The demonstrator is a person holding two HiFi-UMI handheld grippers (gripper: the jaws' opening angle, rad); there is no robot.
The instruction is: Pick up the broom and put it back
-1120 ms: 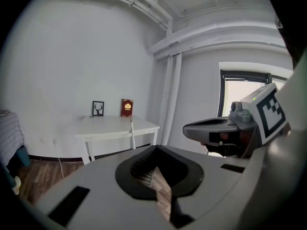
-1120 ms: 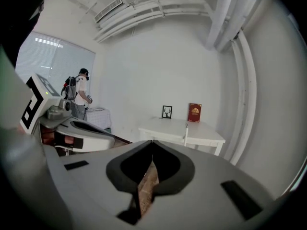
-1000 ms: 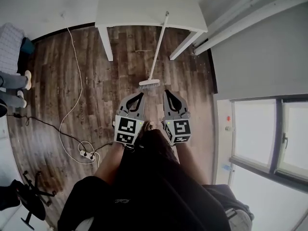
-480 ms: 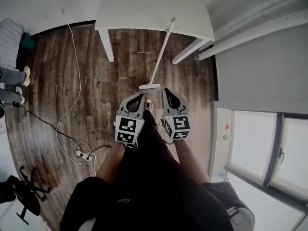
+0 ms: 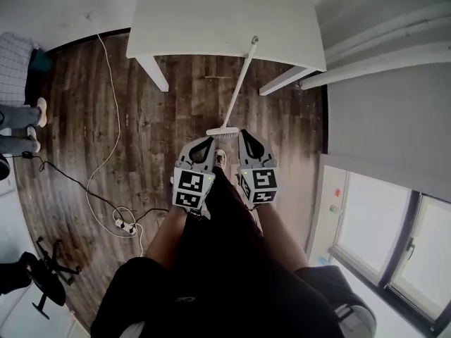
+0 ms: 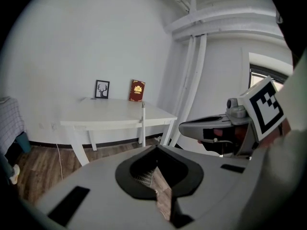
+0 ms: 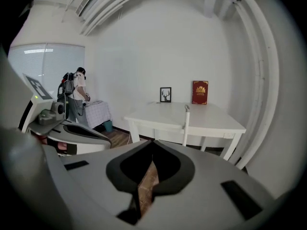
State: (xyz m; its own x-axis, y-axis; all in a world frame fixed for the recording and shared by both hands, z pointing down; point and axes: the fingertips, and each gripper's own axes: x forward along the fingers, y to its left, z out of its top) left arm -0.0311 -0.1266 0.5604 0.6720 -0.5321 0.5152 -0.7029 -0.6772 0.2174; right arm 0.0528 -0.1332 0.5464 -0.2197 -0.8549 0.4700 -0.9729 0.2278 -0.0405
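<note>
Wood floor, white table: broom leans against its edge. Left gripper, right gripper: jaws together, empty. I'd open one, then meet the handle squarely.

The person stands with both arms held out in front, low and close together. The left forearm and the right forearm are bare and lie side by side. The left gripper and the right gripper sit just beside each other. Both point forward and a bit down. The left gripper's jaws are pressed together at the tips, with nothing between them. The right gripper's jaws are pressed together too, and they hold nothing
</note>
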